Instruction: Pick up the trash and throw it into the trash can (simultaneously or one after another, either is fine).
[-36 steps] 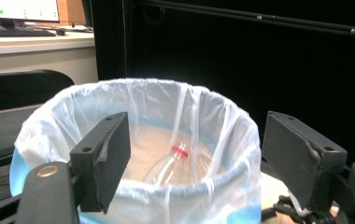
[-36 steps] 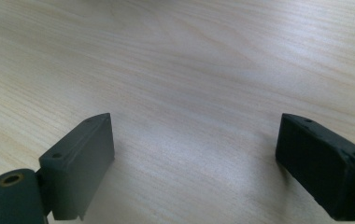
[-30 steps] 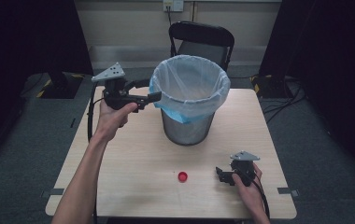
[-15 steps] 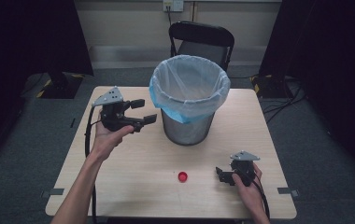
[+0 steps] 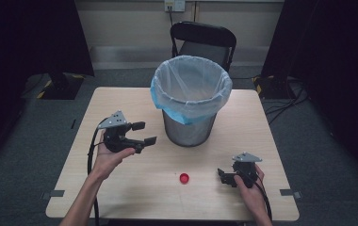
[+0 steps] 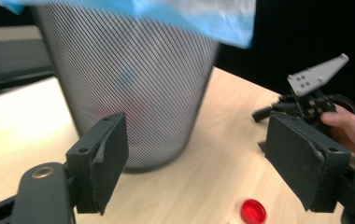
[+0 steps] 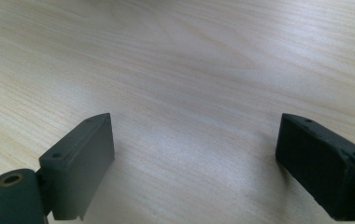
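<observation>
Red cap point(image 5: 184, 178), one, on table point(image 5: 120, 188), two hand-held grippers point(image 5: 142, 133) point(image 5: 223, 176) wide open, seemingly empty, one bin point(image 5: 191, 101).

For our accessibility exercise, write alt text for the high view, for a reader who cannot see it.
A mesh waste bin with a blue-rimmed liner stands on a wooden table. The left gripper, jaws open and empty, hovers beside it; the right gripper rests near a small red cap.

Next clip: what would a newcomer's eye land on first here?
The wire-mesh metal bin with a pale blue plastic liner, standing mid-table toward the far edge. Next, the small red bottle cap lying alone on the light wooden table in front of it, between the open left gripper and open right gripper.
</observation>
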A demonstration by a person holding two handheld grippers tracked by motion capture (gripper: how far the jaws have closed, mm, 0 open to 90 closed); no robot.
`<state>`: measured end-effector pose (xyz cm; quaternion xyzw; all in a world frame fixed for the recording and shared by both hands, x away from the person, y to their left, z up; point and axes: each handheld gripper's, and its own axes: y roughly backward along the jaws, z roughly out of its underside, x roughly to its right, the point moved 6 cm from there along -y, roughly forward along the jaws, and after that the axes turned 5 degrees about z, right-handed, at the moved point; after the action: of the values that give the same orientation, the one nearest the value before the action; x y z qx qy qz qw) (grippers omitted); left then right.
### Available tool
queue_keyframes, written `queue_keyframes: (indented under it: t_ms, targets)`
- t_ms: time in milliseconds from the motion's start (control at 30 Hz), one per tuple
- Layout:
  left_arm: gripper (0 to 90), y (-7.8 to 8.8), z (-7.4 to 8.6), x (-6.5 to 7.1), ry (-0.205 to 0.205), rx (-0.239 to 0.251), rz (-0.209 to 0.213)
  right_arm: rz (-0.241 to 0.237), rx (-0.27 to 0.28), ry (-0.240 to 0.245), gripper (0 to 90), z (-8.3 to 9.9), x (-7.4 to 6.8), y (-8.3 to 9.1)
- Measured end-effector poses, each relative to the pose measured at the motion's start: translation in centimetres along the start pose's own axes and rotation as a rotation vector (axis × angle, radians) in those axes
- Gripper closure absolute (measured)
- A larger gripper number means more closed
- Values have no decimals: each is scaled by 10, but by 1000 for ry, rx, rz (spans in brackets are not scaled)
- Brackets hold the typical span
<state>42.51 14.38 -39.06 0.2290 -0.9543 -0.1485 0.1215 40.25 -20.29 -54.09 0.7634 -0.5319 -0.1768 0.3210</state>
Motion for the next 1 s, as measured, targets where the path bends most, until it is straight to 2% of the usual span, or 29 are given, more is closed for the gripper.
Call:
queue_keyframes:
  t_ms: [200,267,500,567,800,900,1000]
  targets:
    - [218,-10,19,5,7,-34,6,0,0,0,109,0,0,0]
    - [223,-14,24,7,21,-34,16,0,0,0,109,0,0,0]
    - [226,-29,45,18,31,-72,42,0,0,0,109,0,0,0]
    - [226,-36,52,22,26,-95,43,0,0,0,109,0,0,0]
    - [226,-64,70,40,13,-173,89,0,0,0,109,0,0,0]
    - [259,-75,74,46,-1,-203,105,0,0,0,109,0,0,0]
    - [266,-85,78,49,7,-215,118,0,0,0,109,0,0,0]
